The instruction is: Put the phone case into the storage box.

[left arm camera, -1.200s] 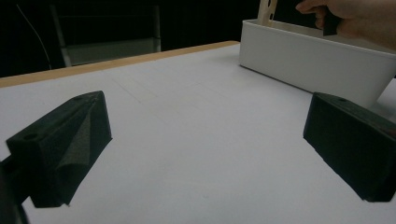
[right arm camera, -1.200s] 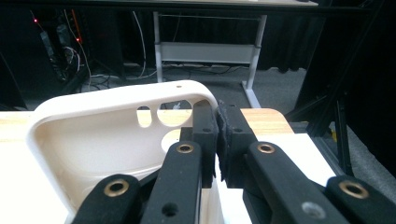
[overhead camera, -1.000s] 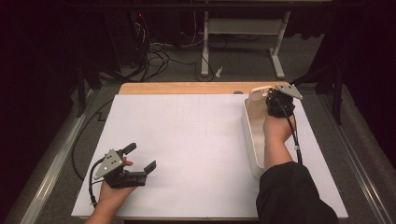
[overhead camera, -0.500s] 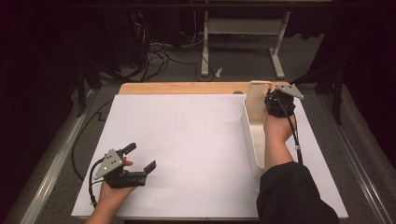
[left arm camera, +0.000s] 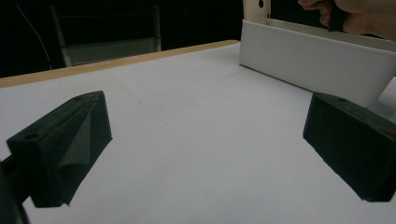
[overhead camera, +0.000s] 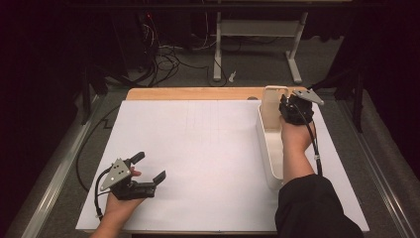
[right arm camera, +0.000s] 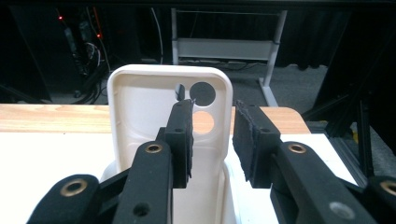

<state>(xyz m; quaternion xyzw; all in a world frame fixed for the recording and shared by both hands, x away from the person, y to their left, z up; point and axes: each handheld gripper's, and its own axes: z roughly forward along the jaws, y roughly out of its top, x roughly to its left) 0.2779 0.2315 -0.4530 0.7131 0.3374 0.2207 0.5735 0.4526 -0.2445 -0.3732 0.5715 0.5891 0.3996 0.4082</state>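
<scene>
A long white bin [overhead camera: 269, 148] lies lengthwise along the right side of the table, and a tall end panel with round holes [right arm camera: 144, 102] rises at its far end. My right gripper [overhead camera: 289, 106] is held at that far end. In the right gripper view its jaws [right arm camera: 212, 112] stand a little apart, astride the panel's right edge, and I cannot tell whether they touch it. My left gripper [overhead camera: 151, 166] rests low at the front left, open wide with nothing between its jaws [left arm camera: 205, 144]. It faces the bin's side wall [left arm camera: 308, 60].
A white sheet [overhead camera: 208, 148] covers the table, and a wooden strip [overhead camera: 193, 93] shows along its far edge. Metal rails [overhead camera: 54, 178] run beside the table. Behind it stand a desk frame [overhead camera: 257, 34] and floor cables [overhead camera: 168, 54].
</scene>
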